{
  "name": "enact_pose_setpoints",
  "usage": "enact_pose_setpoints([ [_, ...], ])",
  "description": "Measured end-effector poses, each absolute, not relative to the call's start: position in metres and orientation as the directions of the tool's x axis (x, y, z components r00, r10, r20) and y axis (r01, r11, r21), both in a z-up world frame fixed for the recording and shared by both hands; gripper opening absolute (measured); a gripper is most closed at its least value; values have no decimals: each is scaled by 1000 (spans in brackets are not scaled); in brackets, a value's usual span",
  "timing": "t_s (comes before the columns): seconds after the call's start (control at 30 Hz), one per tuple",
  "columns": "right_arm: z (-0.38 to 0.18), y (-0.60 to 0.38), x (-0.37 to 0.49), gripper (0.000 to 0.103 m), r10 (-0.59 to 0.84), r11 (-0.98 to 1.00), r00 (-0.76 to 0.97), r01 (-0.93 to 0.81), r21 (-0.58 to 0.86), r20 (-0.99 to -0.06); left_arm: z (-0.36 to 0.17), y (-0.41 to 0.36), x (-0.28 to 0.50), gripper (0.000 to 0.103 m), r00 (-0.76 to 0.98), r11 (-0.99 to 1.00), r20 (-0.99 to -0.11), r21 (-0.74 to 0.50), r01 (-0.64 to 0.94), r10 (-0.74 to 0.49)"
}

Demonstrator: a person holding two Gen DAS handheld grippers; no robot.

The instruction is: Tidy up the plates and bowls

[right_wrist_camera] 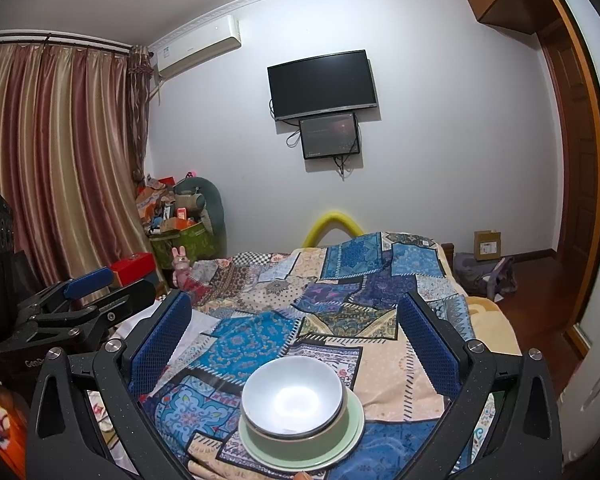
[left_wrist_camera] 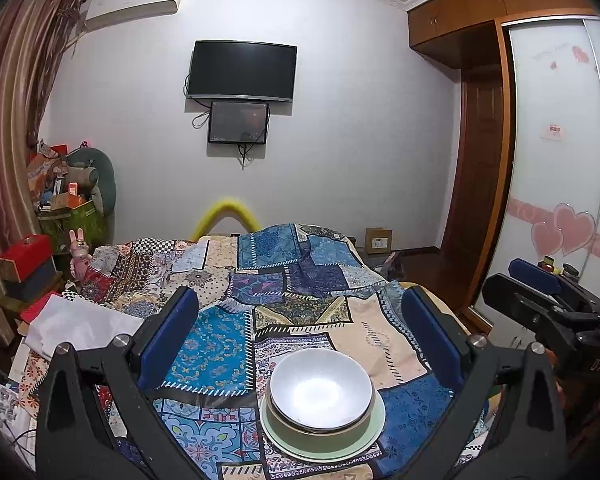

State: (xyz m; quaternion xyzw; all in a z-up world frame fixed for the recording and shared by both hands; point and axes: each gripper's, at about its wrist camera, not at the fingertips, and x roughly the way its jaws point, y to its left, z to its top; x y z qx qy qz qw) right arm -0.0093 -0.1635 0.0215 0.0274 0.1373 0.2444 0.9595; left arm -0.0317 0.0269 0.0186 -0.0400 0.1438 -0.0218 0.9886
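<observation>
A white bowl [left_wrist_camera: 320, 394] sits nested in a green bowl [left_wrist_camera: 320, 434], and both stand on a pale green plate [left_wrist_camera: 374, 426] on the patchwork bedspread. The same stack shows in the right wrist view: white bowl [right_wrist_camera: 294, 396], green bowl [right_wrist_camera: 300, 442], plate [right_wrist_camera: 354, 426]. My left gripper [left_wrist_camera: 300, 316] is open and empty, held above and behind the stack. My right gripper [right_wrist_camera: 296, 316] is open and empty, also above the stack. Each gripper shows at the edge of the other's view, the right one [left_wrist_camera: 540, 292] and the left one [right_wrist_camera: 80, 300].
The patchwork bedspread [left_wrist_camera: 292, 280] covers the bed. White cloth [left_wrist_camera: 80, 326] lies at its left edge. Boxes and clutter [right_wrist_camera: 176, 224] stand in the far left corner by the curtain. A wardrobe [left_wrist_camera: 556, 160] stands on the right, a cardboard box [right_wrist_camera: 487, 245] by the far wall.
</observation>
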Motion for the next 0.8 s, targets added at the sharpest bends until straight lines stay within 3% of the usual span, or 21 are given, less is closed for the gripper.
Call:
enact_pose_setpoints([
  [0.8, 19, -162, -7, 103, 469, 883, 841, -455, 118, -269, 16, 27, -27, 103, 954, 994, -293, -99, 37, -65],
])
